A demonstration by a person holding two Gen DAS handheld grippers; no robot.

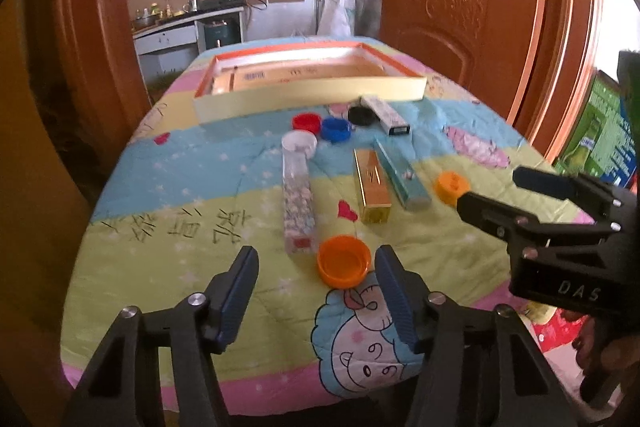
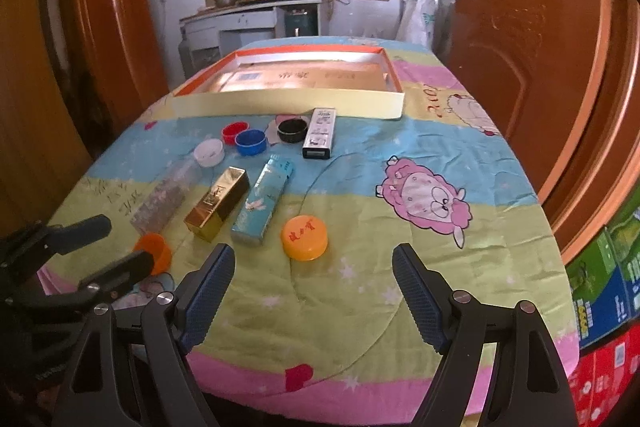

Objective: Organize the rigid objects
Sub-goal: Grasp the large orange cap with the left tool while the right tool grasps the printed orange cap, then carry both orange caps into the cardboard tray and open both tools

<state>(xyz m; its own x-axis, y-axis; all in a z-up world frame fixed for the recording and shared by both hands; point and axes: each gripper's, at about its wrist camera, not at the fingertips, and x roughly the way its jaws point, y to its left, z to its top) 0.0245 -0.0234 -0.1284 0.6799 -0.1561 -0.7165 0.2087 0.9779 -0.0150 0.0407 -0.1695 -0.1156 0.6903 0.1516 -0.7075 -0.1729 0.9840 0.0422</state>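
Note:
Small objects lie on a quilt-covered table. An open orange cap (image 1: 344, 261) sits just ahead of my open, empty left gripper (image 1: 316, 287). Beyond it lie a clear tube (image 1: 298, 203), a gold box (image 1: 372, 185), a teal box (image 1: 402, 173) and a second orange cap (image 1: 452, 187). Red (image 1: 306, 121), blue (image 1: 336, 129) and black (image 1: 361, 115) caps and a white box (image 1: 386, 115) lie farther back. My right gripper (image 2: 314, 291) is open and empty, just short of the orange cap with red letters (image 2: 305, 237). It shows in the left wrist view (image 1: 494, 193).
A shallow orange-rimmed tray (image 1: 308, 97) lies at the table's far end, also in the right wrist view (image 2: 288, 107). Wooden doors stand on both sides. Stacked cartons (image 2: 608, 291) stand on the floor to the right. A kitchen counter is behind.

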